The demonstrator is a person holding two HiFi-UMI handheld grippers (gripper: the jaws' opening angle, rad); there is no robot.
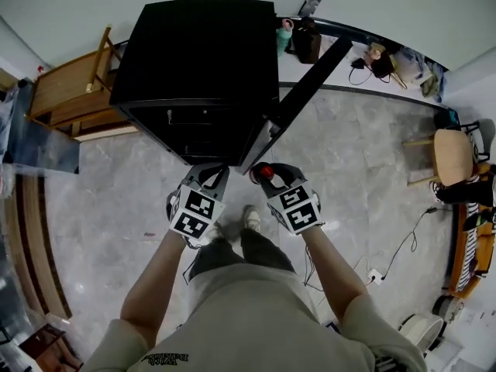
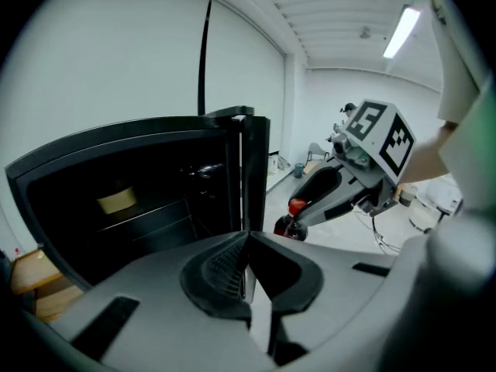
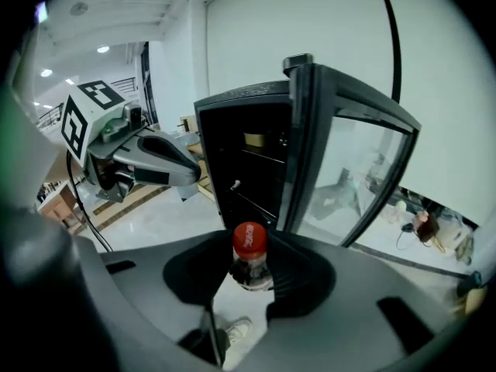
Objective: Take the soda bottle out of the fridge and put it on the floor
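Grey marble floor (image 1: 101, 208); black fridge (image 1: 201, 53) with its door (image 1: 310, 84) swung open. Right gripper (image 1: 267, 175) pinches the soda bottle (image 3: 249, 266) at the neck under the red cap (image 3: 249, 240), outside the fridge and not yet set down. Left gripper (image 1: 211, 175): jaws pressed together, nothing between them. Risk: the neck-only grip may slip, or the bottle may swing into the door edge. Bottle body is hidden below the jaws; the fridge interior is too dark to read.

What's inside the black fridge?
Through the open door, the fridge shows dark shelves and a yellowish patch. The rest is too dark to tell. The soda bottle is outside, in the right gripper.
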